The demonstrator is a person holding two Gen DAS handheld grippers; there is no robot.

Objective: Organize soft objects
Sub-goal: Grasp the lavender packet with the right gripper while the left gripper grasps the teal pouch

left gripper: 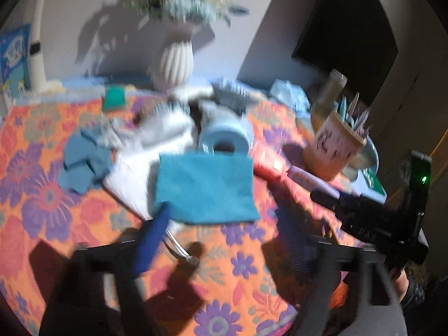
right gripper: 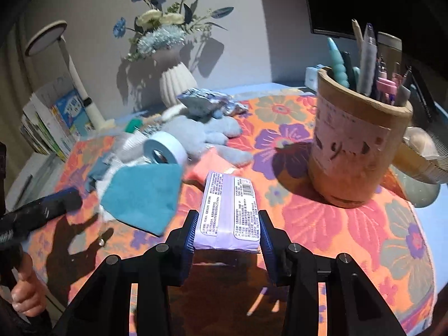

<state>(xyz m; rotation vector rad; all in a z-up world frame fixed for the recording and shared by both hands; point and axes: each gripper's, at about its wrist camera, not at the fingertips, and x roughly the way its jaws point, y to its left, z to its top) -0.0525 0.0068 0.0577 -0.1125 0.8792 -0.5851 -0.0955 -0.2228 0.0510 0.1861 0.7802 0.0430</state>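
The right claw (right gripper: 227, 233) pinches the tissue pack (right gripper: 227, 210); squeezed harder, it could buckle and slip. The left claw (left gripper: 221, 218), spread, hovers before the teal cloth (left gripper: 205, 186).

Pale wall (right gripper: 246, 28), dark screen (left gripper: 350, 30), floral tablecloth (right gripper: 350, 224)

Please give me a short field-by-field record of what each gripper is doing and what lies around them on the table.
right gripper: shut on the lilac plastic-wrapped tissue pack
left gripper: open, blurred, at the folded teal cloth
behind cloth: pale blue paper roll, lying on its side
right side: tan cylindrical pen holder, upright
surface: orange floral tablecloth
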